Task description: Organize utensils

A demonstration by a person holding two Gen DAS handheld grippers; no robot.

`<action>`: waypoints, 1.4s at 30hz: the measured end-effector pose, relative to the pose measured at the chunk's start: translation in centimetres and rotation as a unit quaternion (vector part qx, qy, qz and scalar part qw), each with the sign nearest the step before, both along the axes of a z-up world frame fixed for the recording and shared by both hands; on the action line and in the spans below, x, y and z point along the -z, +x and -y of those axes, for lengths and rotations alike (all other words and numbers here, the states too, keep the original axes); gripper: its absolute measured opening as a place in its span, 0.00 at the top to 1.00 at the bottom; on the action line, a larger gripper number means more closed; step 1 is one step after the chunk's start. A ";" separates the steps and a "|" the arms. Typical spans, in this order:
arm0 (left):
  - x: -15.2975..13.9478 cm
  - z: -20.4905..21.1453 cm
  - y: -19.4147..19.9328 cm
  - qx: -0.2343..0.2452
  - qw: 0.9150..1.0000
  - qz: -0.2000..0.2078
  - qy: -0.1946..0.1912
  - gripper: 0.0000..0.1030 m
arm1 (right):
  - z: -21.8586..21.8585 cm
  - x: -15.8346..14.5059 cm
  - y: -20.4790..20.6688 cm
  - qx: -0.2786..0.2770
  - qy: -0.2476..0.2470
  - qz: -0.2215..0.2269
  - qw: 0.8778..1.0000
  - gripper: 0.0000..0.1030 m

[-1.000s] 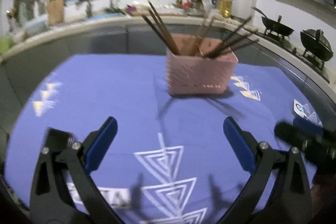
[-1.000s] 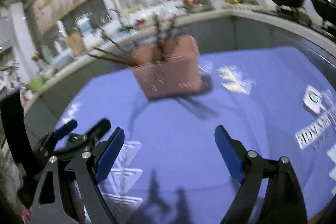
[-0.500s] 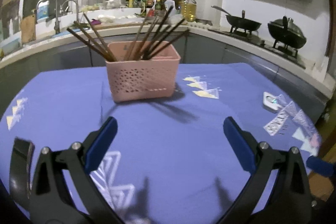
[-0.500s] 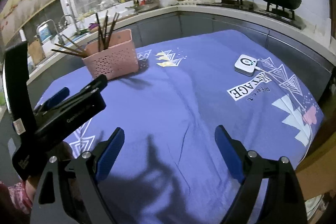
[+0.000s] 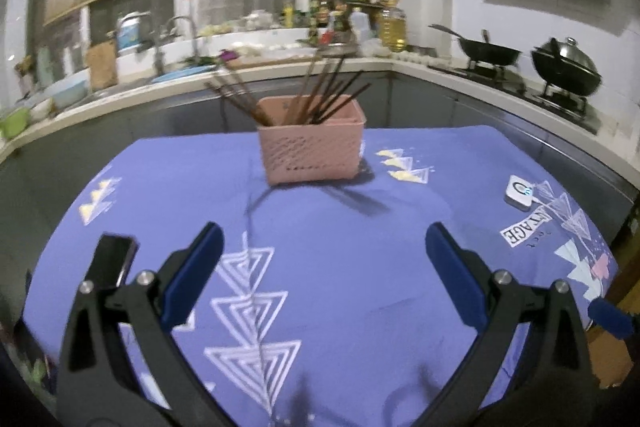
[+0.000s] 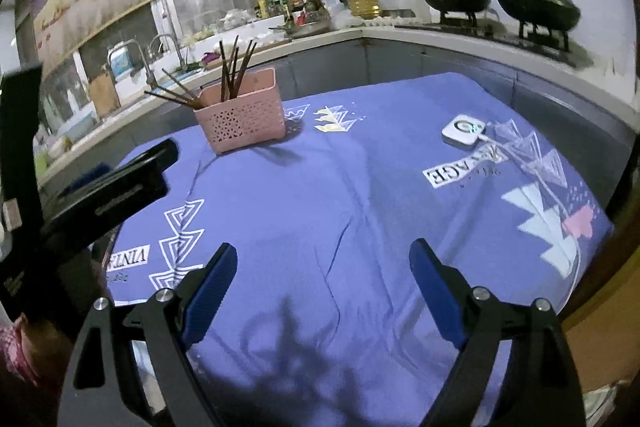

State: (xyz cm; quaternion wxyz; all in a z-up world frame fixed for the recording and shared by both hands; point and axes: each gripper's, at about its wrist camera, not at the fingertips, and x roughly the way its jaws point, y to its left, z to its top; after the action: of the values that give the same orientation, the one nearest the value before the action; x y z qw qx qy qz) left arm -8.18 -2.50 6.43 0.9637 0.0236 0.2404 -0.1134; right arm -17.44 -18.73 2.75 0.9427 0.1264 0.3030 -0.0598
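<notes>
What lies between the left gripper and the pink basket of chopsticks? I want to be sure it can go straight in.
Nothing visible does. The left gripper is open and empty, and only bare purple tablecloth lies between it and the pink basket. The white device sits off to the right, clear of that line.

We see the blue tablecloth (image 5: pixel 320 259) lying bare between our grippers and the pink basket (image 5: pixel 311 143), so the way forward is free. Dark chopsticks (image 5: pixel 316 91) lean out over the basket rim to the left and the right and block an approach from above. A small white device (image 6: pixel 464 131) lies well apart on the right side.
</notes>
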 end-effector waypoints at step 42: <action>1.7 -0.9 -2.6 0.084 0.994 -0.062 -0.032 0.06 | 0.3 0.4 -1.7 0.026 0.034 -0.018 0.999 0.04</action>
State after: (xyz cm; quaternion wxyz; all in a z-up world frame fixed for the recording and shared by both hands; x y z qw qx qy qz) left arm -10.82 -1.62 4.69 0.9341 0.0057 0.2935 -0.2033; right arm -19.11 -19.03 2.35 0.9304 0.1646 0.3184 -0.0759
